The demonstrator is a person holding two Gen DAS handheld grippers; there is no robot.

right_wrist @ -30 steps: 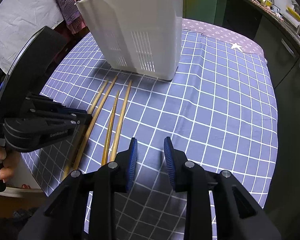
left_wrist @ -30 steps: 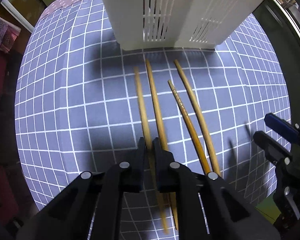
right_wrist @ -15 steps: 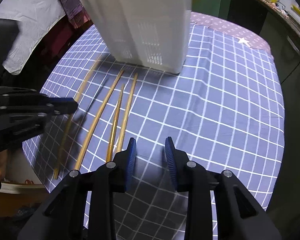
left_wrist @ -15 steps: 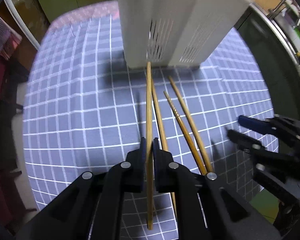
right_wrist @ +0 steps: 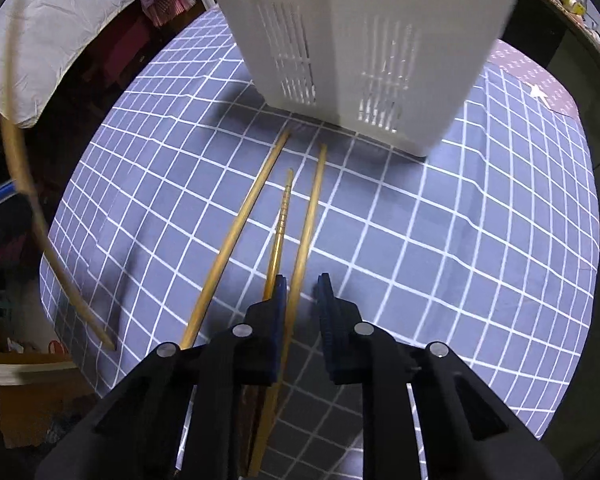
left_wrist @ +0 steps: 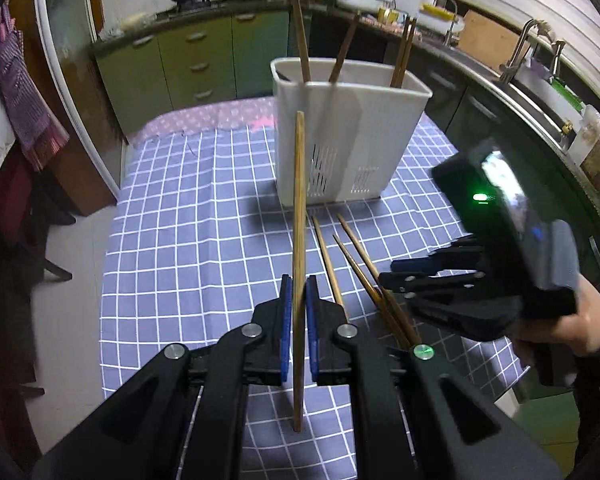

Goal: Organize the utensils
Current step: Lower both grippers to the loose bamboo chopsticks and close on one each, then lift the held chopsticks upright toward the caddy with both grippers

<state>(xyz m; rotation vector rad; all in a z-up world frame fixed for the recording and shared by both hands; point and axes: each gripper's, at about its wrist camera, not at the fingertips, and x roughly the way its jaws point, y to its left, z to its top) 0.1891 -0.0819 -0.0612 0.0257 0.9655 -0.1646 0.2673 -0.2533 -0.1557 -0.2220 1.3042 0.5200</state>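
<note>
The bench (left_wrist: 188, 240) is covered by a blue-grey cloth (right_wrist: 460, 240) with a white grid; at its far end a mauve cloth with pale stars (left_wrist: 220, 114) shows. A white plastic utensil holder (left_wrist: 348, 136) with slotted sides stands on the gridded cloth, wooden sticks upright in it. In front of it three wooden chopsticks (right_wrist: 236, 232) lie on the cloth, roughly side by side, their far tips near the holder's base. The middle one (right_wrist: 281, 216) is thinner, with a ridged tip.
</note>
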